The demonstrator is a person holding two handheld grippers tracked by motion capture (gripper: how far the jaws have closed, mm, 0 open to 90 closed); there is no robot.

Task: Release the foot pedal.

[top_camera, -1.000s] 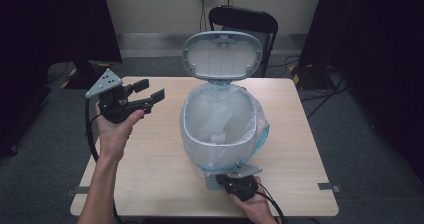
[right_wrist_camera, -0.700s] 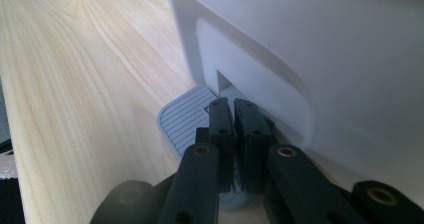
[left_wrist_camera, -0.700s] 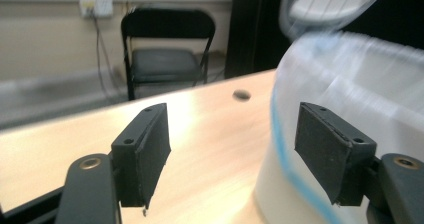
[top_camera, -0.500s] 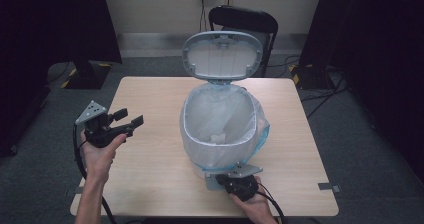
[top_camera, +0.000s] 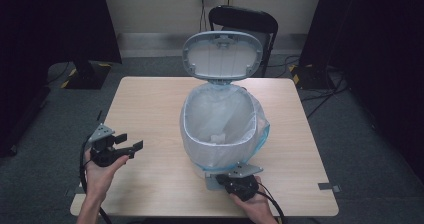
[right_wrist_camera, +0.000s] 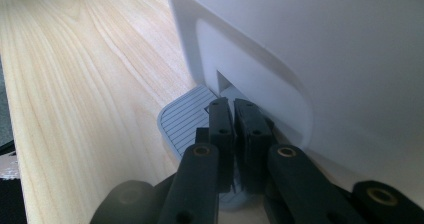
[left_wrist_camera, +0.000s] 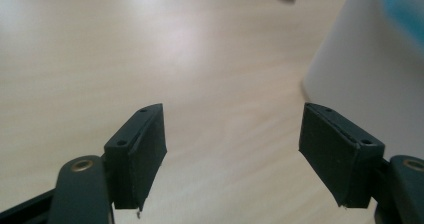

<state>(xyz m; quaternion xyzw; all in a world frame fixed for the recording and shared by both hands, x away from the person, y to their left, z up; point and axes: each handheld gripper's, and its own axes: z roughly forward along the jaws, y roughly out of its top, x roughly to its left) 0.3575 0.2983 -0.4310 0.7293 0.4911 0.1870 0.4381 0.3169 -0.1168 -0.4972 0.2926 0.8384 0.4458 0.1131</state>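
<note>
On the near edge of the table (top_camera: 150,99), the right gripper (top_camera: 241,184) presses its tips down on the grey ribbed pedal (right_wrist_camera: 184,119) of the white pedal bin (top_camera: 220,129), which stands at the middle of the tabletop. In the right gripper view its two black jaws are pressed together with nothing between them, lying flat on the pedal just in front of the slot in the bin's base. With the pedal held down, the lid (top_camera: 222,55) stands tilted up and back, and the mouth of the bin, lined with a clear bag (top_camera: 220,119) edged in blue, is open to the camera above.

The change is on the other side. A second ago the left gripper (top_camera: 131,145) hung high beside the bin's rim; half a second ago it was lower and further out; now it sits low over the bare wood near the table's left edge, well apart from the bin. Its jaws have just been spreading wider, and the left gripper view shows them apart with only tabletop between the pads (left_wrist_camera: 142,149), the bin's white wall off to one side. The right hand, pedal and lid look the same across all three moments.

I judge that the left hand's part at the open bin is over and it is coming to rest empty, so what seems left is to lift off the pedal and let the lid fall shut
</note>
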